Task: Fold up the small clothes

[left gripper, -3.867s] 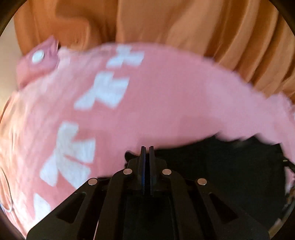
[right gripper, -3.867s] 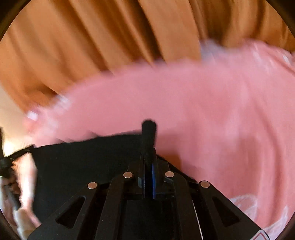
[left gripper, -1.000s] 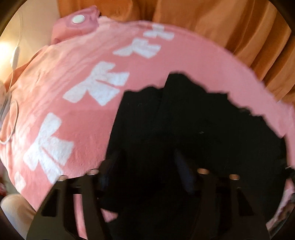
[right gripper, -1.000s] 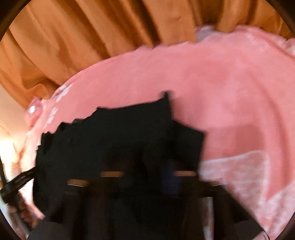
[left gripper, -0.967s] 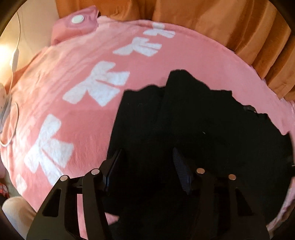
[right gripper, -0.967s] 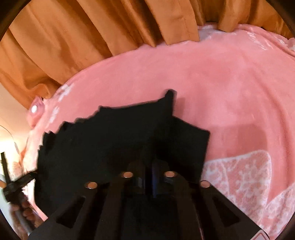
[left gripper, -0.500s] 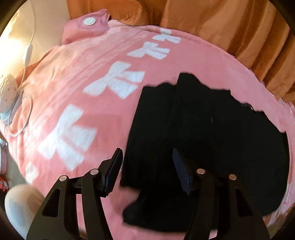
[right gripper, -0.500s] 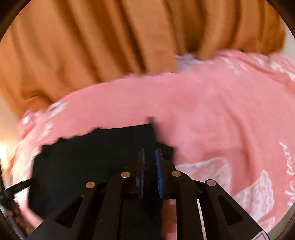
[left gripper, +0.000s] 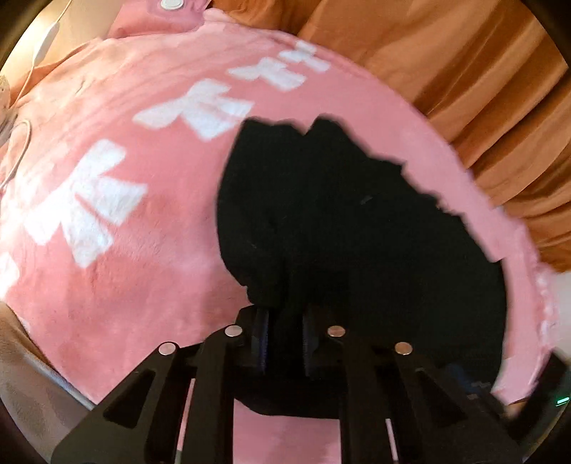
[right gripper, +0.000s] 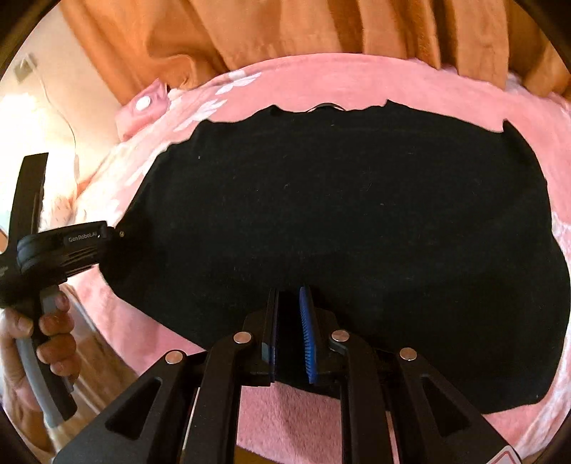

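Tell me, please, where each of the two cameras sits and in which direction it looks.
Left wrist: on the left hand-held gripper, looking forward along its fingers across the black garment and pink blanket towards the orange curtain; only its own fingers, pinching cloth, show.
Right wrist: on the right hand-held gripper, looking over the black garment; the left hand-held gripper and the person's left hand show.
Shared: garment, pink blanket, orange curtain.

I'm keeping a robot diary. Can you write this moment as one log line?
stage: folding | black garment spread on pink blanket | left gripper pinching its edge | right gripper slightly open at its near edge
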The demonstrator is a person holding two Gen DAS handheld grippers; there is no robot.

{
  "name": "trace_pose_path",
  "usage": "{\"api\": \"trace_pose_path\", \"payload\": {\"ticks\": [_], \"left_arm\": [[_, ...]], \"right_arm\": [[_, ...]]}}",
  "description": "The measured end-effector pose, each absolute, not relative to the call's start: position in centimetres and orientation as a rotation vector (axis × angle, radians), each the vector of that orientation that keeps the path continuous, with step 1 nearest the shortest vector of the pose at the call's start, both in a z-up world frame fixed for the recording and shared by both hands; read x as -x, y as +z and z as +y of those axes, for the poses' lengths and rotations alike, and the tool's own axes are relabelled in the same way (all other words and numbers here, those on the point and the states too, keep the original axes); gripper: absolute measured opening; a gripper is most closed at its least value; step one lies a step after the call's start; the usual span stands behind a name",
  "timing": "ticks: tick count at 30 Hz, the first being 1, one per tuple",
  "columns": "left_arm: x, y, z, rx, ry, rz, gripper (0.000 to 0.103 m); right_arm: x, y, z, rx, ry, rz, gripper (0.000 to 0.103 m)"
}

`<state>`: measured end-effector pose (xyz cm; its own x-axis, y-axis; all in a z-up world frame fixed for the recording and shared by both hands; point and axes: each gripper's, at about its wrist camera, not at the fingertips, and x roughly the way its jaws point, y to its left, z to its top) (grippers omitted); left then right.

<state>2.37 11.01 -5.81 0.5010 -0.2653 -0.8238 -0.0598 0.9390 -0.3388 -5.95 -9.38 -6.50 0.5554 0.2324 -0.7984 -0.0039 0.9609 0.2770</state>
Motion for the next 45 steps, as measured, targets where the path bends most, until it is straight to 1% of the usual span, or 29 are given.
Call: {"api": "trace_pose_path", "payload": {"ticks": [2,3,5,6,8,10,11,12,13,15,17,19,20,21,22,23,24,26,28,29,30,31,32,34,37,39,42,44,45], "left_arm": [[-1.8,-2.7,9.3,0.308,-0.172,0.972,0.009],[-1.3,0.2,7.6,0.281,-0.229,0.912,0.009],[-0.4,3.6,4.4,0.23,-0.32,0.844,0.009],[0.5,5.9,1.3,0.18,-0.399,0.801,0.009],[2.1,7.6,-3.9,0.118,-0.524,0.769,0.009],[3.4,6.8,-9.0,0.061,-0.621,0.793,0.011],[3.9,5.7,-11.1,0.032,-0.657,0.817,0.017],[4.5,3.5,-13.9,-0.013,-0.702,0.868,0.017],[5.1,0.9,-16.0,-0.05,-0.717,0.946,0.018],[6.2,-3.1,-16.9,-0.044,-0.722,1.074,0.017],[7.7,-4.6,-15.5,-0.022,-0.704,1.113,0.017],[8.3,-4.8,-13.4,-0.028,-0.655,1.11,0.02],[8.3,-4.8,-11.9,-0.027,-0.622,1.104,0.022],[8.2,-4.6,-10.1,-0.013,-0.577,1.097,0.026],[8.0,-4.6,-8.7,-0.001,-0.541,1.097,0.028],[7.3,-4.6,-7.1,0.019,-0.494,1.1,0.03],[6.8,-4.8,-6.5,0.03,-0.474,1.099,0.03],[5.6,-5.0,-5.8,0.035,-0.418,1.102,0.031],[4.9,-5.1,-6.0,0.043,-0.404,1.076,0.033],[4.8,-5.3,-6.6,0.042,-0.407,1.065,0.037],[4.7,-5.3,-7.0,0.042,-0.414,1.055,0.038],[4.5,-5.7,-7.5,0.033,-0.413,1.052,0.038],[4.3,-6.1,-7.8,0.02,-0.403,1.065,0.038],[4.1,-6.7,-7.9,0.018,-0.389,1.094,0.038],[4.6,-6.4,-7.5,0.018,-0.4,1.089,0.041],[4.8,-6.6,-7.8,-0.007,-0.389,1.092,0.04],[4.8,-7.9,-7.8,-0.009,-0.375,1.121,0.041],[5.0,-7.7,-7.7,-0.008,-0.375,1.117,0.041],[5.0,-7.4,-7.7,-0.015,-0.375,1.111,0.041]], "right_arm": [[6.5,-6.5,-10.5,-0.274,0.129,0.968,0.014],[6.7,-6.6,-10.9,-0.3,0.129,0.956,0.014],[7.7,-5.7,-12.9,-0.357,0.102,0.911,0.014],[8.4,-4.9,-14.5,-0.385,0.069,0.88,0.014],[10.0,-3.7,-17.4,-0.419,0.002,0.828,0.015],[11.7,-2.4,-20.9,-0.443,-0.084,0.784,0.02],[12.4,-2.1,-22.2,-0.445,-0.118,0.771,0.024],[13.1,-1.9,-23.5,-0.449,-0.155,0.762,0.027],[13.8,-1.7,-24.8,-0.457,-0.183,0.758,0.027],[15.0,-1.5,-26.3,-0.479,-0.214,0.748,0.027],[15.8,-1.2,-27.0,-0.488,-0.207,0.738,0.029],[16.1,-1.0,-27.3,-0.486,-0.183,0.735,0.035],[15.8,-0.9,-27.1,-0.492,-0.149,0.736,0.039],[15.2,-1.0,-26.6,-0.503,-0.107,0.735,0.044],[14.2,-1.2,-25.9,-0.507,-0.079,0.734,0.045],[13.6,-1.3,-25.6,-0.502,-0.067,0.738,0.049],[12.3,-1.5,-24.9,-0.487,-0.057,0.747,0.053],[9.7,-2.8,-24.0,-0.467,-0.048,0.778,0.056],[7.7,-4.0,-23.2,-0.465,-0.046,0.816,0.056],[7.4,-4.4,-22.8,-0.456,-0.051,0.832,0.056],[6.9,-4.9,-22.3,-0.44,-0.051,0.859,0.052],[6.7,-5.0,-21.8,-0.427,-0.037,0.872,0.044],[6.8,-4.8,-21.5,-0.425,-0.021,0.873,0.01],[7.6,-2.5,-21.2,-0.444,0.018,0.804,0.009],[10.7,2.5,-20.5,-0.411,0.043,0.653,0.007],[11.1,1.2,-20.8,-0.399,-0.004,0.689,0.007],[9.2,-5.9,-21.6,-0.357,-0.118,0.924,0.008],[10.0,-5.7,-21.9,-0.419,-0.115,0.891,0.01],[10.4,-4.9,-21.8,-0.434,-0.109,0.875,0.015]]}}
